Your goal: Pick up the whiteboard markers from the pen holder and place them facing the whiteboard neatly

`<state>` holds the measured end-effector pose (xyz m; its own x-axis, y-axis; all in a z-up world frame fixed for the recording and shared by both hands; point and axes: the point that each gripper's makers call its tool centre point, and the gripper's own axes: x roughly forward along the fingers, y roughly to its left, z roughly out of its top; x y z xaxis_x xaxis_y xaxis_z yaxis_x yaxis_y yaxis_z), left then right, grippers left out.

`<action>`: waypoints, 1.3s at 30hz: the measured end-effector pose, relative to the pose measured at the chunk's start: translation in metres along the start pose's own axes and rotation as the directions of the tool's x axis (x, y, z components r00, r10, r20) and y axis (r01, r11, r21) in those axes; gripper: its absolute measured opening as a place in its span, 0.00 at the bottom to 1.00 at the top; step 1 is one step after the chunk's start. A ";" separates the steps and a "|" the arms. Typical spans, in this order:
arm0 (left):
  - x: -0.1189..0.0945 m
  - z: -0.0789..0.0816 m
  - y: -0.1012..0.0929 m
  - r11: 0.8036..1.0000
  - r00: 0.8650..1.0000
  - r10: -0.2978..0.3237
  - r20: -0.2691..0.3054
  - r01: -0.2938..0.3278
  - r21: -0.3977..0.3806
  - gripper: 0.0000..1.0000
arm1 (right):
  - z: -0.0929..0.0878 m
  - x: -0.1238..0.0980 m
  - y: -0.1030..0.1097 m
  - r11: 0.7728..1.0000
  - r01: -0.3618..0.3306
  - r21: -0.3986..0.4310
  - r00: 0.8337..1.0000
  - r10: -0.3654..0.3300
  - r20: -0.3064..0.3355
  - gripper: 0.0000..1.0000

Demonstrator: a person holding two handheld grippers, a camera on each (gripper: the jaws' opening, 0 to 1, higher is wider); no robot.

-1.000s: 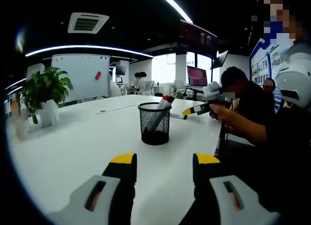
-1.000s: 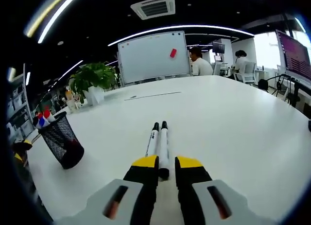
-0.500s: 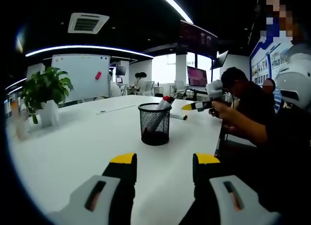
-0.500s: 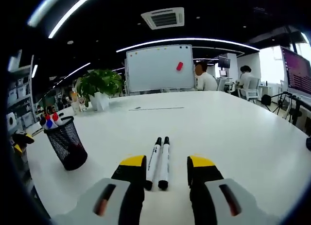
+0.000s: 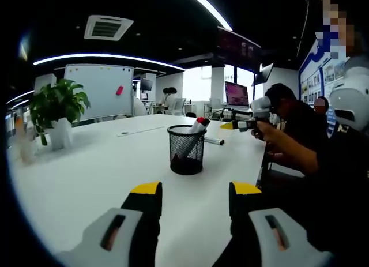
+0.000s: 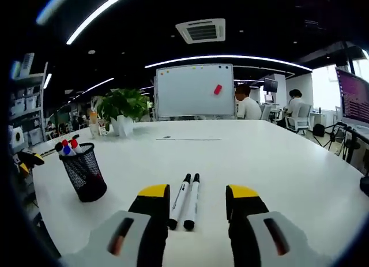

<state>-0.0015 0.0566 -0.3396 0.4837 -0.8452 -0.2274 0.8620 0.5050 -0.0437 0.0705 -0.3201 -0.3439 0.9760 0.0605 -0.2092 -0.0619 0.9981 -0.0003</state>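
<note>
1. In the right gripper view, the right gripper (image 6: 195, 193) stood with its 2 yellow-tipped jaws spread wide and nothing between their tips, low over the broad white table (image 6: 277, 163).
2. 2 white whiteboard markers with black caps (image 6: 185, 200) lay flat on the table side by side, just touching or nearly so, in the gap between those jaws, their capped ends pointing toward 12 o'clock.
3. At 12 o'clock across the table stood the white rectangular whiteboard (image 6: 194, 90) with a small red object on its upper right part.
4. At 9 o'clock stood the black wire-mesh pen holder (image 6: 84, 172), upright on the table, well apart from the laid markers; the red and blue capped markers (image 6: 67, 147) rose out of its rim.
5. A green leafy plant in a white pot (image 6: 122, 108) stood at 11 o'clock, near the table's far edge.
6. In the left gripper view, the left gripper (image 5: 195, 190) was likewise wide apart and empty above the table.
7. There the pen holder stood at 12 o'clock, a red-capped marker leaning out toward 1 o'clock.
8. A thin long line lay on the table toward the whiteboard; what it was could not be told.
</note>
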 end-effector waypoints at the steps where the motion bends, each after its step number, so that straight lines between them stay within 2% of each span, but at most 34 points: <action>1: 0.000 0.000 0.000 1.000 1.000 0.001 0.001 -0.001 0.000 0.48 | 0.000 -0.001 0.000 1.000 0.002 -0.005 1.000 -0.002 -0.001 0.42; 3: -0.002 0.003 0.001 1.000 1.000 0.005 0.008 -0.005 -0.002 0.48 | 0.000 0.000 -0.002 0.998 0.015 -0.053 1.000 -0.015 -0.011 0.44; 5: -0.002 0.004 0.001 1.000 1.000 0.008 0.012 -0.007 -0.002 0.48 | 0.002 -0.002 0.000 0.998 0.006 -0.055 1.000 -0.006 -0.004 0.45; 6: -0.002 0.004 0.001 1.000 1.000 0.008 0.013 -0.008 -0.002 0.48 | 0.002 -0.002 0.002 0.998 -0.005 -0.057 1.000 0.005 -0.001 0.45; 7: -0.003 0.005 0.002 1.000 1.000 0.010 0.014 -0.010 -0.002 0.49 | 0.008 -0.003 0.008 0.995 -0.044 -0.085 0.999 0.047 0.027 0.45; 8: -0.003 0.005 0.002 1.000 1.000 0.011 0.014 -0.011 -0.003 0.49 | 0.006 -0.004 0.007 0.996 -0.036 -0.077 0.999 0.037 0.019 0.45; 10: -0.003 0.006 0.004 1.000 1.000 0.018 0.012 -0.017 -0.007 0.50 | 0.015 -0.006 0.013 0.982 -0.071 -0.173 0.995 0.081 0.051 0.44; 11: -0.003 0.006 0.004 1.000 1.000 0.020 0.013 -0.019 -0.008 0.50 | 0.017 -0.007 0.013 0.981 -0.060 -0.182 0.995 0.073 0.063 0.44; 12: -0.003 0.007 0.005 1.000 1.000 0.023 0.015 -0.023 -0.011 0.51 | 0.017 -0.009 0.012 0.985 -0.052 -0.162 0.996 0.062 0.057 0.44; 14: -0.003 0.008 0.005 1.000 1.000 0.026 0.017 -0.026 -0.010 0.50 | 0.024 -0.014 0.012 0.988 -0.078 -0.136 0.993 0.089 0.076 0.42; 16: -0.002 0.008 0.003 1.000 1.000 0.022 0.017 -0.022 -0.007 0.50 | 0.027 -0.016 0.013 0.984 -0.086 -0.154 0.991 0.101 0.088 0.41; 18: -0.002 0.010 0.004 1.000 0.999 0.025 0.021 -0.025 -0.004 0.50 | 0.033 -0.018 0.023 0.974 -0.136 -0.180 0.980 0.158 0.118 0.40; 21: -0.003 0.011 0.004 1.000 0.999 0.028 0.025 -0.028 -0.004 0.50 | 0.037 -0.022 0.036 0.966 -0.190 -0.175 0.967 0.215 0.134 0.41; 24: -0.004 0.010 0.005 0.999 0.999 0.031 0.025 -0.031 -0.004 0.50 | 0.039 -0.023 0.040 0.966 -0.193 -0.173 0.966 0.218 0.137 0.41; 28: -0.006 0.009 0.007 0.999 0.999 0.036 0.024 -0.036 -0.006 0.50 | 0.045 -0.029 0.046 0.950 -0.205 -0.234 0.955 0.247 0.164 0.45; 33: -0.007 0.009 0.009 0.999 0.999 0.042 0.024 -0.042 -0.006 0.50 | 0.048 -0.033 0.046 0.949 -0.210 -0.235 0.950 0.255 0.180 0.45; 34: -0.007 0.009 0.009 0.999 0.999 0.044 0.024 -0.043 -0.005 0.50 | 0.053 -0.038 0.049 0.944 -0.250 -0.214 0.933 0.294 0.208 0.46; 39: -0.009 0.013 0.013 0.998 0.997 0.058 0.049 -0.057 -0.024 0.50 | 0.052 -0.041 0.053 0.941 -0.280 -0.191 0.925 0.318 0.209 0.47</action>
<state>0.0076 0.0687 -0.3258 0.5395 -0.8221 -0.1818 0.8293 0.5562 -0.0542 0.0383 -0.2686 -0.2846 0.9266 0.3759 0.0112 -0.3715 0.9195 -0.1285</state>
